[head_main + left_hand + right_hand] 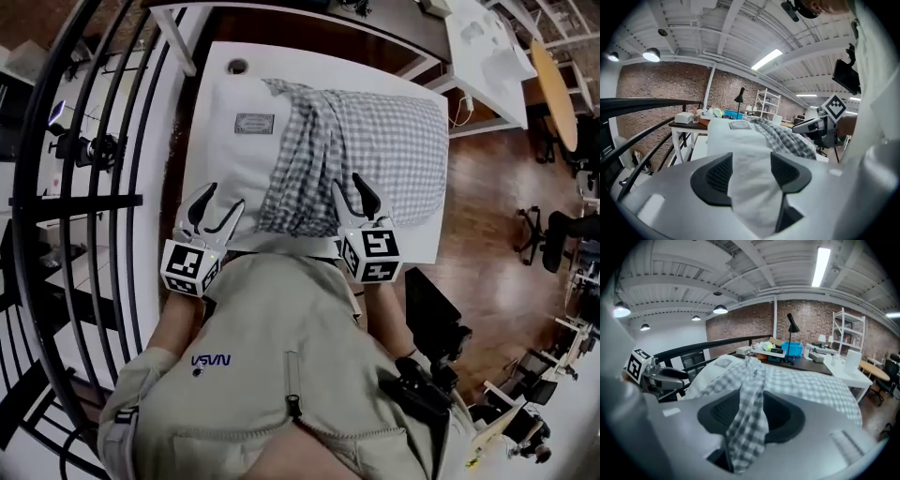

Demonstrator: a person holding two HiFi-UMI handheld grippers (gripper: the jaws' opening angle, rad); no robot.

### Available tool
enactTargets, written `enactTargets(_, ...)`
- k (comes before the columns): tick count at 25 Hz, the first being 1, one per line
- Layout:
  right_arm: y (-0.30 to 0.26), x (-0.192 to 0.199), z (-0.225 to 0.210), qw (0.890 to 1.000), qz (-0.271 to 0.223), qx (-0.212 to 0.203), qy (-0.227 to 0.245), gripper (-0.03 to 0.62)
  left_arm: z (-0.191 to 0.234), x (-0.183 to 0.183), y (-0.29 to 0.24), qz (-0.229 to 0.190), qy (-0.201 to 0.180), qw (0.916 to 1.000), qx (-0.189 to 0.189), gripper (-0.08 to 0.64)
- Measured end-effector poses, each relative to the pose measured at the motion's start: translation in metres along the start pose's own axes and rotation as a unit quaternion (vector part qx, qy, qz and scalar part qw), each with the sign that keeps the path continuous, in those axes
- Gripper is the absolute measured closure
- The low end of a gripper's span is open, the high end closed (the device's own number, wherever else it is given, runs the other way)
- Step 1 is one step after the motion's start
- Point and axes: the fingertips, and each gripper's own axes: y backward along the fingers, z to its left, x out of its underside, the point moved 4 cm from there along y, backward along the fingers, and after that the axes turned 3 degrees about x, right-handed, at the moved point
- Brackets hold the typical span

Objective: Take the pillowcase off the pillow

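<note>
At the near edge of the white worktop (211, 70), left tongs (227, 195) were released astride the plump white pillow (234, 159), right tongs (346, 180) released astride the bunched grey-checked cloth pillowcase (384, 150), extending rightward.

The person's torso (281, 375) hid the pillow's (234, 169) near edge, between the left gripper (223, 199) and the right gripper (347, 183). The label (254, 123) beyond the left gripper was too small to read. A pillowcase (811, 385) fold covered the right jaws' gap, perhaps touching one pad.
</note>
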Motion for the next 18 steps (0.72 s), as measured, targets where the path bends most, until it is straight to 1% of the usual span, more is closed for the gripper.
enactTargets(2, 0.007, 0.015, 0.017, 1.0, 0.015, 0.001, 0.003, 0.433, -0.008, 0.013, 0.0, 0.02, 0.001, 0.9997, 0.016, 0.314)
enactTargets(4, 0.012, 0.025, 0.033, 1.0, 0.024, -0.002, 0.009, 0.433, -0.015, 0.03, -0.006, 0.051, -0.001, 0.9981, 0.034, 0.282)
enactTargets(6, 0.017, 0.035, 0.047, 0.999, 0.037, -0.014, 0.019, 0.433, -0.022, 0.048, -0.017, 0.091, -0.023, 0.9947, 0.042, 0.269)
enactTargets(7, 0.017, 0.041, 0.055, 0.998, 0.047, -0.024, 0.024, 0.433, -0.023, 0.055, -0.023, 0.109, -0.042, 0.9925, 0.037, 0.268)
enactTargets(8, 0.016, 0.05, 0.062, 0.997, 0.06, -0.035, 0.031, 0.433, -0.023, 0.059, -0.029, 0.122, -0.062, 0.9902, 0.026, 0.274)
enactTargets(10, 0.008, 0.073, 0.074, 0.993, 0.095, -0.053, 0.054, 0.433, -0.02, 0.058, -0.038, 0.135, -0.085, 0.9872, 0.004, 0.368)
enactTargets(11, 0.001, 0.083, 0.077, 0.99, 0.108, -0.052, 0.072, 0.433, -0.02, 0.053, -0.039, 0.135, -0.089, 0.9868, -0.001, 0.422)
enactTargets(12, -0.005, 0.087, 0.078, 0.988, 0.115, -0.045, 0.093, 0.435, -0.021, 0.046, -0.039, 0.131, -0.092, 0.987, -0.003, 0.456)
enactTargets(13, -0.009, 0.086, 0.076, 0.986, 0.116, -0.033, 0.114, 0.47, -0.022, 0.037, -0.038, 0.123, -0.096, 0.9878, -0.006, 0.493)
enactTargets(14, -0.01, 0.081, 0.074, 0.985, 0.11, -0.02, 0.131, 0.52, -0.023, 0.027, -0.036, 0.11, -0.097, 0.9891, -0.01, 0.523)
enactTargets(15, -0.009, 0.073, 0.072, 0.985, 0.099, -0.009, 0.141, 0.553, -0.023, 0.016, -0.032, 0.094, -0.096, 0.9908, -0.018, 0.535)
enactTargets(16, -0.006, 0.062, 0.069, 0.986, 0.084, 0.001, 0.146, 0.57, -0.021, 0.006, -0.028, 0.077, -0.093, 0.9923, -0.028, 0.535)
enactTargets(18, 0.004, 0.044, 0.059, 0.986, 0.056, 0.026, 0.153, 0.58, -0.014, -0.017, -0.018, 0.043, -0.085, 0.9938, -0.057, 0.538)
